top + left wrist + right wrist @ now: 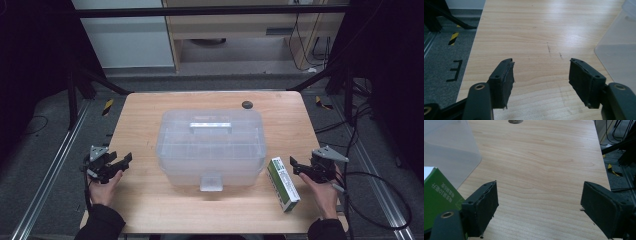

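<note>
Translucent bin (210, 145) one; green carton (283, 183) one.

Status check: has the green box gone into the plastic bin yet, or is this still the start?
Nothing looks done. The clear lidded bin sits closed mid-table, front latch down. The green-and-white box lies on the table outside the bin, at its right. In hand: nothing; left gripper and right gripper are open and empty. Likely left: unlatch, lift lid, load box.
</note>
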The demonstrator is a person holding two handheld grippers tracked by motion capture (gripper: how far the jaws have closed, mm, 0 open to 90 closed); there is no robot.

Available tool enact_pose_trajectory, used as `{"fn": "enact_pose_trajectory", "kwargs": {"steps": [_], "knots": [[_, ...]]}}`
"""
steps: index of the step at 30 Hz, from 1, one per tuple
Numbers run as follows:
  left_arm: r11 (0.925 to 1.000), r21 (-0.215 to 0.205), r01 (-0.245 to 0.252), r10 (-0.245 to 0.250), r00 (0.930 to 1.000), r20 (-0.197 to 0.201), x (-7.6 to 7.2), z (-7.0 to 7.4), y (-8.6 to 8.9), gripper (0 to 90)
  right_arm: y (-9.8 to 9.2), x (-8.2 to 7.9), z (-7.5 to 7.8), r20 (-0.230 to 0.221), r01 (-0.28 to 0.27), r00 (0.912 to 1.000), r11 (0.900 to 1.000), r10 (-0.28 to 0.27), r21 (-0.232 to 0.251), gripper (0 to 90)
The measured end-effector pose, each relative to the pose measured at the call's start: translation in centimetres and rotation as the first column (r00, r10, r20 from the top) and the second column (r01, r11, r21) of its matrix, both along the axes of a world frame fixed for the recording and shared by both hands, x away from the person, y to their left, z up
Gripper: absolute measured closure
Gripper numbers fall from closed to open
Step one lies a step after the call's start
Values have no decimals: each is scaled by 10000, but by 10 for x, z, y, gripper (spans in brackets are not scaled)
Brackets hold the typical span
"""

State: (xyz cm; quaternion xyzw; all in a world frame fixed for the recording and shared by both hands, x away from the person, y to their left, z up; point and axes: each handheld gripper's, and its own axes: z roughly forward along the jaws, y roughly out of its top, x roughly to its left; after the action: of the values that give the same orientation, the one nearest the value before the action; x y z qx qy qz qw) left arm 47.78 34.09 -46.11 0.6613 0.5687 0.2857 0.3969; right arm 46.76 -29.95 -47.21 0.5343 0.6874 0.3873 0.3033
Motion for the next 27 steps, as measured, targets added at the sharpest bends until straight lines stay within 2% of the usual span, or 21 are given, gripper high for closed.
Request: {"fn": "enact_pose_trajectory", "kwargs": {"steps": [4, 6, 13, 20, 23, 27], "knots": [[9988, 371, 312, -314, 9995, 53, -1, 7, -5, 320, 6, 1, 2, 18, -258, 9997, 9986, 259, -459, 162], [9976, 514, 460, -466, 9988, 120, -2, 12, -7, 315, 7, 0, 4, 94, -291, 9995, 9984, 296, -478, 167], [9956, 459, 816, -828, 9962, 253, -6, 29, -8, 317, 6, -1, 10, 203, -299, 9993, 9992, 305, -283, 175], [9930, 297, 1141, -1155, 9921, 498, -12, 47, -8, 336, 7, -2, 12, 153, -335, 9993, 9988, 341, -368, 180], [9890, 396, 1424, -1444, 9881, 536, -13, 53, -11, 347, 7, -2, 13, 137, -359, 9992, 9987, 364, -358, 182], [9868, 497, 1543, -1572, 9857, 609, -16, 58, -13, 348, 7, -1, 11, 9, -369, 9993, 9983, 370, -457, 186]]}}
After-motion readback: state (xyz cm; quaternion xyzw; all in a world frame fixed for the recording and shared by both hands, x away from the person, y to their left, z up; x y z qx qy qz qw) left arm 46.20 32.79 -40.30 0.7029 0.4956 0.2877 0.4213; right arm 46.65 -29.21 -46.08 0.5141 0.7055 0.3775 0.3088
